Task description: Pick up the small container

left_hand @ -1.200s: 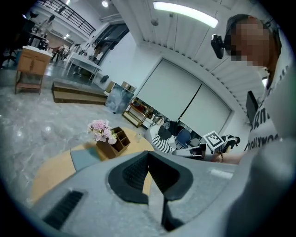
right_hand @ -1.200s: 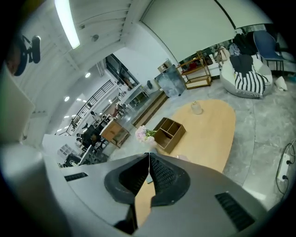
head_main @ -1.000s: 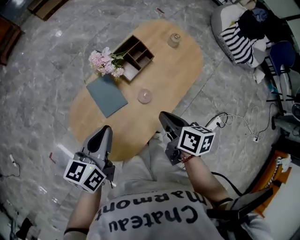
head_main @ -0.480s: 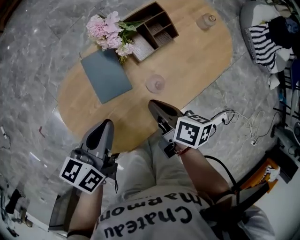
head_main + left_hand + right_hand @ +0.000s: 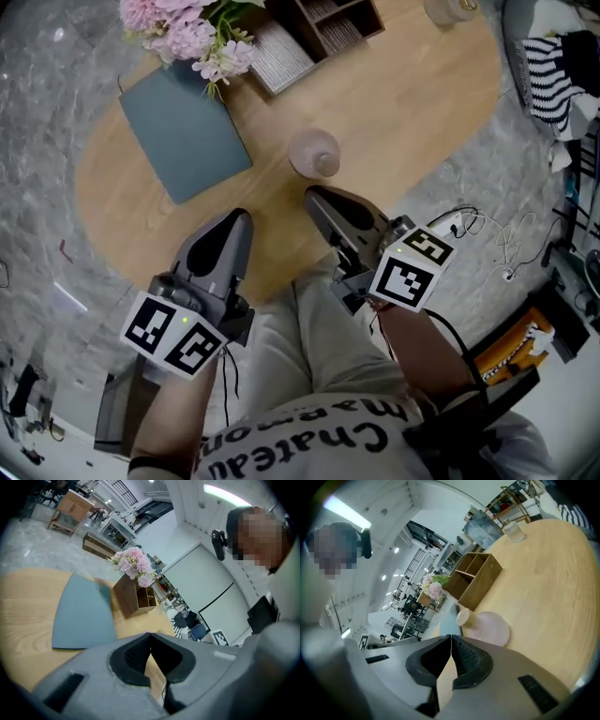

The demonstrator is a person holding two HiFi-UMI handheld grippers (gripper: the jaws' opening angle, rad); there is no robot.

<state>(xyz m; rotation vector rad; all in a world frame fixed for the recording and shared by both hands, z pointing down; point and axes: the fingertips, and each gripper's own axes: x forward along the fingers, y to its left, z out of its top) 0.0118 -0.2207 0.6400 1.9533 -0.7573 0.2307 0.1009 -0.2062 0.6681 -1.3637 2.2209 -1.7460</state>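
1. The table (image 5: 422, 122) is pale wood with a fine straight grain, smooth and matt.
2. The organiser box (image 5: 328, 23) at its far edge is darker brown wood, also matt.
3. The mat (image 5: 183, 136) towards the table's left end is blue-grey, flat and matt, with no weave showing.
4. The small container (image 5: 314, 155) near the near edge is pale pink, cloudy and smooth with a soft sheen; whether it is plastic or glass cannot be told.
5. The jar (image 5: 450, 9) at the far edge looks like clear glass.
6. The left gripper (image 5: 239, 217) and right gripper (image 5: 314, 195) have grey matt moulded-plastic shells; their pads (image 5: 464, 660) are black, rubbery and ribbed.
7. The floor (image 5: 56, 75) is grey veined stone, polished.
8. The shirt (image 5: 309, 441) is grey cloth.
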